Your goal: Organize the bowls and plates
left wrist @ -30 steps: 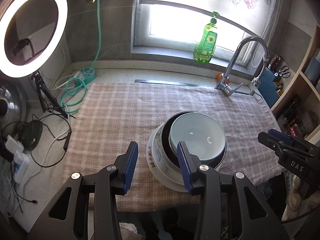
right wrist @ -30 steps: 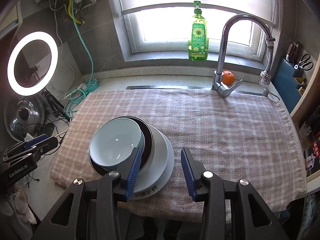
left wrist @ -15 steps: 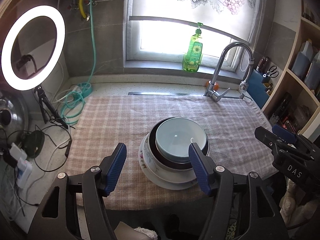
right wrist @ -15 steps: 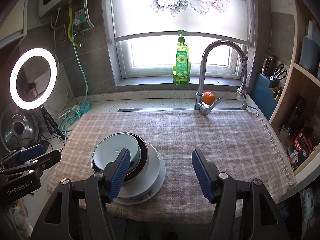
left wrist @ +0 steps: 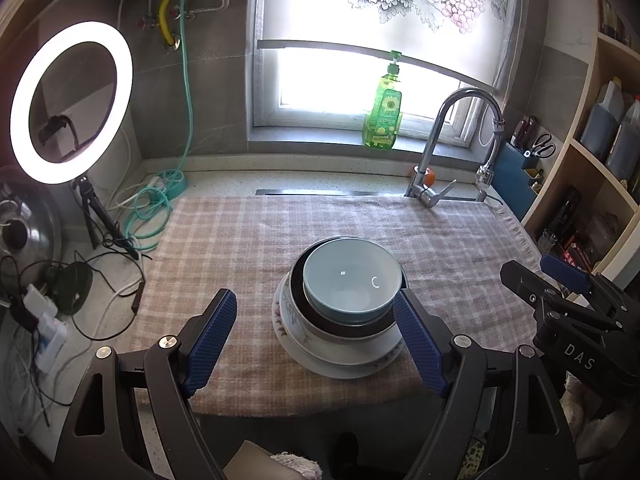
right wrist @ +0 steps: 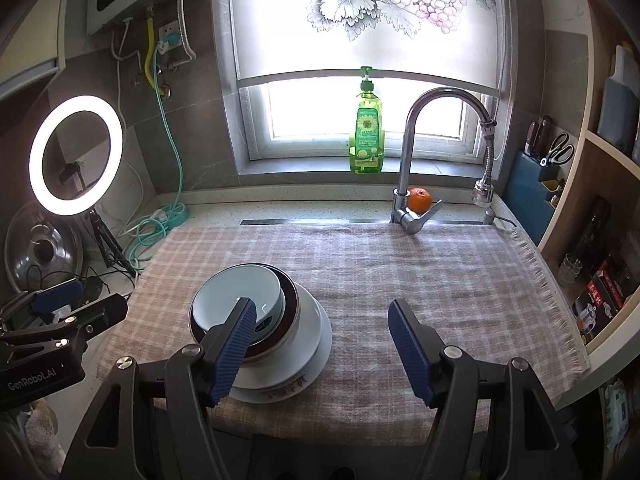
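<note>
On the checked cloth (left wrist: 248,240) covering the tabletop, the pale blue bowl (left wrist: 350,280) sits off-centre atop the nested stack, so with the left gripper (left wrist: 316,344) and right gripper (right wrist: 324,348) opening their empty jaws, a nudge could tip it.

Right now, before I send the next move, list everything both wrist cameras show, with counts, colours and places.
Pale blue ceramic bowl: 1, top of stack.
Dark brown bowl: 1, under the blue bowl.
White floral-rimmed plates: at least 2, stack's base; exact count unclear.
Pink checked cloth: 1, covering the counter.
Green dish-soap bottle: 1, windowsill.
Chrome tap: 1, behind the cloth.
Orange fruit: 1, by the tap base.
White ring light: 1, lit, left.
Steel pot lid: 1, far left.
Teal hose: 1, coiled, back left.
Blue knife block: 1, right.
Left gripper: jaws opening, nothing gripped.
Right gripper: jaws opening, nothing gripped.
</note>
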The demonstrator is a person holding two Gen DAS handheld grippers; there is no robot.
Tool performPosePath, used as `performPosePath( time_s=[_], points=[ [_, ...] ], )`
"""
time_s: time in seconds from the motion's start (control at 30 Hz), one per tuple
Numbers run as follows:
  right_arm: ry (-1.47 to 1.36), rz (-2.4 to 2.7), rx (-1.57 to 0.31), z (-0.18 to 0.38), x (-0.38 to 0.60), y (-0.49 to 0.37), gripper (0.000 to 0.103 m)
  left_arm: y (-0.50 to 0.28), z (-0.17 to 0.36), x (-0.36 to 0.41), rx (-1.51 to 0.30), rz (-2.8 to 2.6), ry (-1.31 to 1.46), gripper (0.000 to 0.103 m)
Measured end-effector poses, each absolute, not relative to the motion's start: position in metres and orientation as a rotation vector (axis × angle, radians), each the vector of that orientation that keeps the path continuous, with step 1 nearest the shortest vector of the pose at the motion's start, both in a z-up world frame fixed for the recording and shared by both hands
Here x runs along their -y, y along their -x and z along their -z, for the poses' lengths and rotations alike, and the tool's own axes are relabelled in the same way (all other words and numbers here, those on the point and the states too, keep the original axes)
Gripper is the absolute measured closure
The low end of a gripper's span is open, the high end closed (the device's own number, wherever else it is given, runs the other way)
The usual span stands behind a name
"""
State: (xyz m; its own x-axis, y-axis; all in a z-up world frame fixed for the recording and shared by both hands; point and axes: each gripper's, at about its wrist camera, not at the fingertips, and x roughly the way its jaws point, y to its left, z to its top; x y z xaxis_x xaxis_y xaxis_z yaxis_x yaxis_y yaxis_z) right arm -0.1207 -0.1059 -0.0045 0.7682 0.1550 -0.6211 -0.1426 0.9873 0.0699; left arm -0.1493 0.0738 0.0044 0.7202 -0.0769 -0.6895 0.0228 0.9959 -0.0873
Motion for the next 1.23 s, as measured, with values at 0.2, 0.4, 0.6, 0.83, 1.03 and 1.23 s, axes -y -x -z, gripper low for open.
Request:
performPosePath(
  time_s=[0.2, 0.4, 0.6, 0.83, 1.03, 1.23],
  points=[
    [-0.013, -0.16, -0.682, 0.006, 0.105, 0.118, 0.038, 0.147, -0.004, -0.075, -0.77, 0.054, 0.083, 0.022],
    [-0.01, -0.163, -0.695, 0.01, 0.102, 0.115, 0.038, 0.146, -0.003, -0.076, -0.774, 0.053, 0.084, 0.022],
    [-0.007, -0.164, -0.698, 0.01, 0.098, 0.114, 0.038, 0.145, -0.003, -0.077, -0.772, 0.053, 0.085, 0.022],
    [-0.011, -0.164, -0.705, 0.011, 0.097, 0.113, 0.038, 0.144, -0.002, -0.077, -0.773, 0.052, 0.086, 0.022],
    [-0.006, -0.163, -0.71, 0.013, 0.094, 0.112, 0.038, 0.144, -0.002, -0.079, -0.773, 0.051, 0.088, 0.022],
    [-0.005, -0.164, -0.721, 0.015, 0.093, 0.108, 0.038, 0.142, 0.001, -0.083, -0.777, 0.043, 0.092, 0.022]
  ],
)
